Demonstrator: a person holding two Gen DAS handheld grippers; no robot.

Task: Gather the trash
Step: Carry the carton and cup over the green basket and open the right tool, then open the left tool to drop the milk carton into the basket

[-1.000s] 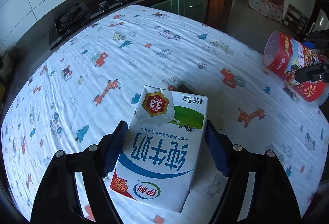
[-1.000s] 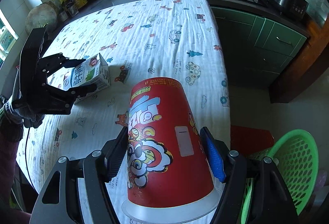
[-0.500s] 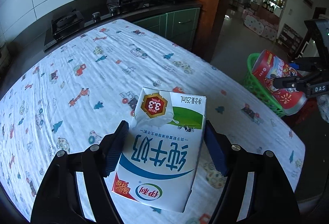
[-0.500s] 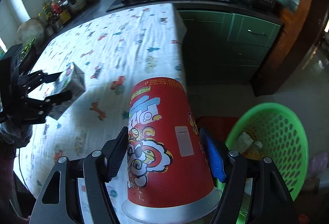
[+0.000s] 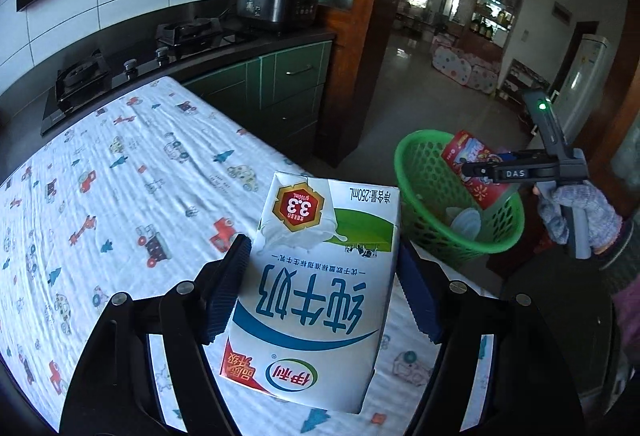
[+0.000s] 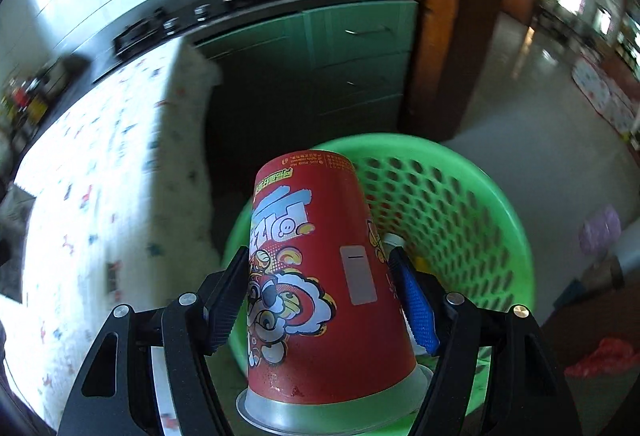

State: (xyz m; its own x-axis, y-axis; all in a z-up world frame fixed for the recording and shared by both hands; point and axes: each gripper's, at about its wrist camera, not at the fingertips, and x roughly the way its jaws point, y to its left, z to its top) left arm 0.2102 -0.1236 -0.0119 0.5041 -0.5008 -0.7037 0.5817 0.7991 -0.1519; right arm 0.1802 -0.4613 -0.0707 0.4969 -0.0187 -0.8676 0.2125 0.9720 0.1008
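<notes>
Two pieces of trash are in hand at this moment, one in each claw. The left claw [image 5: 322, 286] is closed on a milk carton [image 5: 316, 288]; its two blue pads press the long side walls of the carton, near the middle of its length. The carton is held in the air above the tabletop [image 5: 120, 195], which is covered with a cloth with small cartoon prints. From this view the green basket [image 5: 416, 171] stands on the floor at about 2 o'clock from the carton, beyond the edge of the tabletop.

The right claw [image 6: 320, 300] is closed on a red paper cup [image 6: 316, 268], with the pads on opposite sides of the cup wall, nearer to the wide rim than to the base. The cup is held over the basket [image 6: 500, 203], its base pointing forward and its rim toward the camera. Some pale things already lie in the basket at about 1 o'clock from the cup; I cannot tell what they are.

I judge that both things are light and probably empty. The carton is stiff at its edges but its flat walls can bend in, so a hold across the sides in the middle is good, with only moderate force. The paper cup is thin and crushes easily; its waxed skin may be a little slippery, and its cone shape can slide out toward the narrow end. When the claw opens, the cup should simply fall, and it is not fragile.
</notes>
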